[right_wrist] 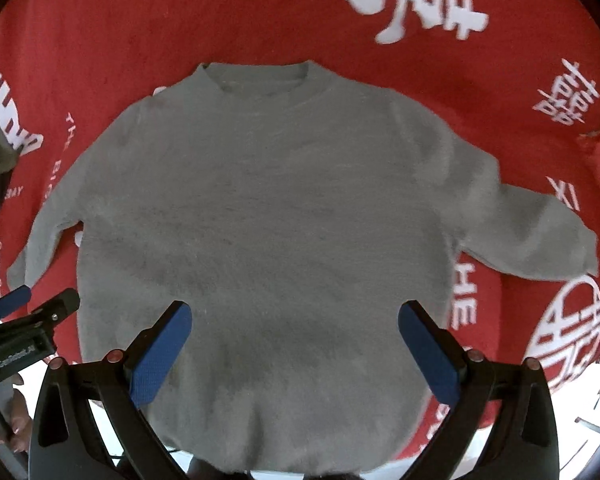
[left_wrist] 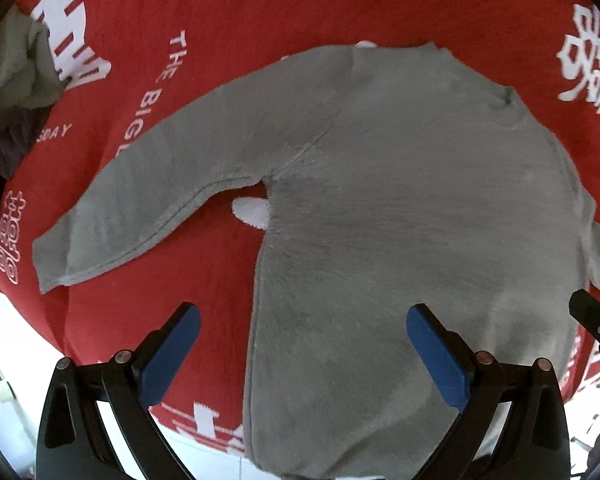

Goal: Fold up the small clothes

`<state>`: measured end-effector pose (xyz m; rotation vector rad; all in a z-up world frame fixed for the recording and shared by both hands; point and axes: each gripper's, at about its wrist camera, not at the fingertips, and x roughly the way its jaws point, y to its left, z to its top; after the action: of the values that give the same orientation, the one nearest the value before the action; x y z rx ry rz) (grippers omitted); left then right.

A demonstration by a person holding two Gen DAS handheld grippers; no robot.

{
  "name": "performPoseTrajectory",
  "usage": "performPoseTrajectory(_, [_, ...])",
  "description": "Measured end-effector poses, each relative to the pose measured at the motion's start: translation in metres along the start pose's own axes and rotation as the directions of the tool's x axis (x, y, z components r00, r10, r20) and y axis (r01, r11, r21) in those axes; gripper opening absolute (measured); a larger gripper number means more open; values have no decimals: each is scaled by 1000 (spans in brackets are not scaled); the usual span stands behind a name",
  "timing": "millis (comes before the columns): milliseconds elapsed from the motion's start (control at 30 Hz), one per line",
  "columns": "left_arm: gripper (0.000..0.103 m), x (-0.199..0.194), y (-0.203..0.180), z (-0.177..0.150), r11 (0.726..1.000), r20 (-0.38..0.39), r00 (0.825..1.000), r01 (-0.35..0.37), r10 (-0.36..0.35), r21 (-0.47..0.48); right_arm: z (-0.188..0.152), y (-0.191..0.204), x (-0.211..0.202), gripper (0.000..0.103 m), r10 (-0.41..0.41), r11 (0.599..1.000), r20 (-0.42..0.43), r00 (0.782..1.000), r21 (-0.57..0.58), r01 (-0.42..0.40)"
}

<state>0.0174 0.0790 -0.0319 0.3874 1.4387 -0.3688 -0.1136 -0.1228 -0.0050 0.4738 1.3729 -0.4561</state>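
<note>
A small grey long-sleeved sweater (right_wrist: 268,208) lies flat on a red cloth, collar far, hem near me, both sleeves spread out. It also shows in the left wrist view (left_wrist: 400,208), with its left sleeve (left_wrist: 148,200) stretched out to the left. My left gripper (left_wrist: 303,316) is open and empty above the sweater's near left edge. My right gripper (right_wrist: 295,314) is open and empty above the lower middle of the sweater. The left gripper also shows at the left edge of the right wrist view (right_wrist: 40,300).
The red cloth (right_wrist: 520,60) with white characters and lettering covers the table. A pile of other clothes (left_wrist: 8,92), pale green and dark, lies at the far left. The table's near edge and light floor (left_wrist: 4,380) show at the bottom left.
</note>
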Motion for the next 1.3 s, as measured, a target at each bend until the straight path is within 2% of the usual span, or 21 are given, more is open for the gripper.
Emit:
performPoseTrajectory(267, [103, 22, 11, 2, 1000, -3, 1000, 9, -9, -18, 8, 22, 36, 103, 11, 1000, 2, 1000, -28, -11])
performPoseTrajectory(733, [103, 31, 51, 6, 994, 10, 1000, 23, -22, -109, 15, 60, 45, 103, 15, 996, 6, 1000, -91, -14])
performPoseTrajectory(867, [103, 31, 71, 6, 983, 33, 997, 70, -66, -168, 14, 69, 44, 103, 16, 992, 3, 1000, -124, -15])
performPoseTrajectory(967, [103, 32, 98, 6, 954, 70, 988, 152, -139, -259, 13, 76, 43, 103, 17, 989, 5, 1000, -146, -16])
performPoseTrajectory(1067, [103, 32, 135, 2, 903, 139, 972, 226, -188, -364, 12, 83, 43, 103, 27, 987, 2, 1000, -161, -26])
performPoseTrajectory(1167, [103, 36, 181, -6, 813, 222, 943, 327, -247, -482, 11, 91, 44, 103, 39, 983, -7, 999, -179, -39])
performPoseTrajectory(1200, [103, 37, 197, -14, 768, 259, 929, 365, -264, -526, 11, 94, 45, 103, 39, 981, -10, 999, -187, -40])
performPoseTrajectory(1300, [103, 44, 239, -31, 664, 344, 898, 435, -274, -609, 13, 103, 47, 103, 39, 978, -9, 999, -204, -40])
